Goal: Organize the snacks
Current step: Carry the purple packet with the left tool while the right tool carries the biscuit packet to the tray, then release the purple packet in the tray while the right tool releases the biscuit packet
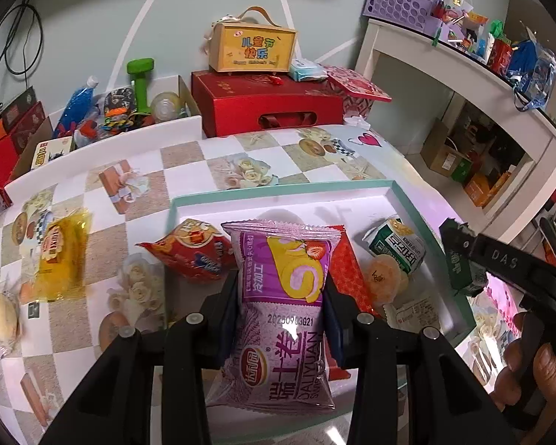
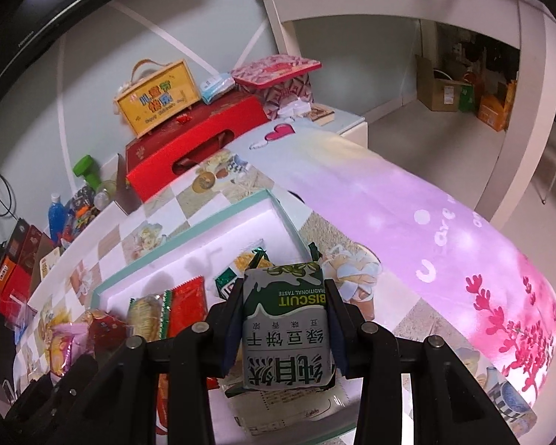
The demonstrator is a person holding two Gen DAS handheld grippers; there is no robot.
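Left tongs (image 1: 281, 293): clamped on the purple cake-roll packet (image 1: 283, 296), glossy, with a pink swirl picture and a printed date, above the mint-rimmed tray (image 1: 278, 188).
Right tongs (image 2: 286, 319): clamped on the green biscuit pack (image 2: 286, 328), grey-green with white lettering, over the tray's right end.
Tray: holds red and green snack packets, on the checkered table (image 1: 189, 155).

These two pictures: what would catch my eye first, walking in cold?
Probably the purple cake packet clamped between the left gripper's jaws, hanging over the white tray where other snacks already lie. Next, the green biscuit packet pinched in the right gripper over the same tray. Behind, a yellow gift box sits atop a red box.
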